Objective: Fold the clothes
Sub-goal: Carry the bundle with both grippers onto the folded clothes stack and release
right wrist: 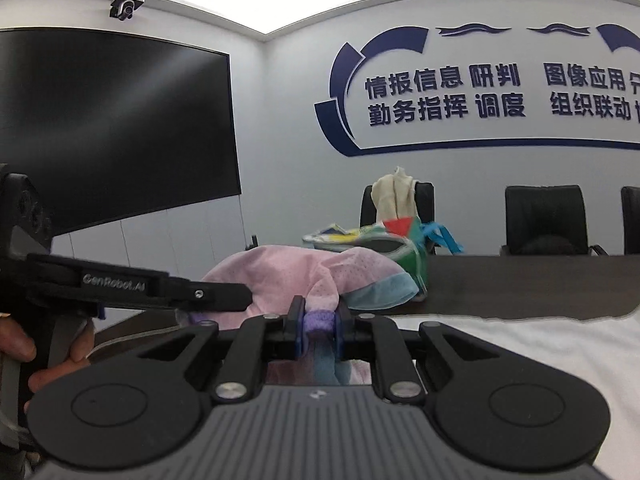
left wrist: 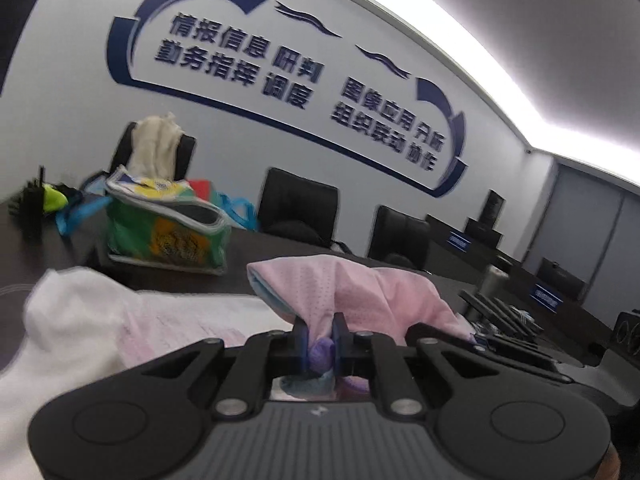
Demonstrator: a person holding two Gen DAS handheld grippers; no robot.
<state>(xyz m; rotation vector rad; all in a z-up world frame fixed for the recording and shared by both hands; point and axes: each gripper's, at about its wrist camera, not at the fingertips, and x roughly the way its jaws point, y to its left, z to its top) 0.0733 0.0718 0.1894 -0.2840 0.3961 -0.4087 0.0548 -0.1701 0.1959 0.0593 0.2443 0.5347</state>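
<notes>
A pink mesh garment [left wrist: 372, 288] with light blue and purple trim is lifted above the dark table. My left gripper [left wrist: 320, 338] is shut on a bunched edge of it, and the cloth rises between the jaws and flops over them. My right gripper [right wrist: 318, 322] is shut on another bunched part of the same pink garment [right wrist: 288, 268], at a purple band. In the right wrist view the left gripper [right wrist: 236, 298] reaches in from the left, held by a hand [right wrist: 16, 340]. A white cloth [left wrist: 76, 320] lies below, spread on the table [right wrist: 540, 280].
A colourful open bag [left wrist: 168, 224] with cloth stands on the table behind the garment. Black office chairs [right wrist: 546, 220] line the far side, one draped with a cream cloth [right wrist: 394, 194]. A big dark screen [right wrist: 116, 128] hangs left. Black equipment [left wrist: 504, 316] lies at the right.
</notes>
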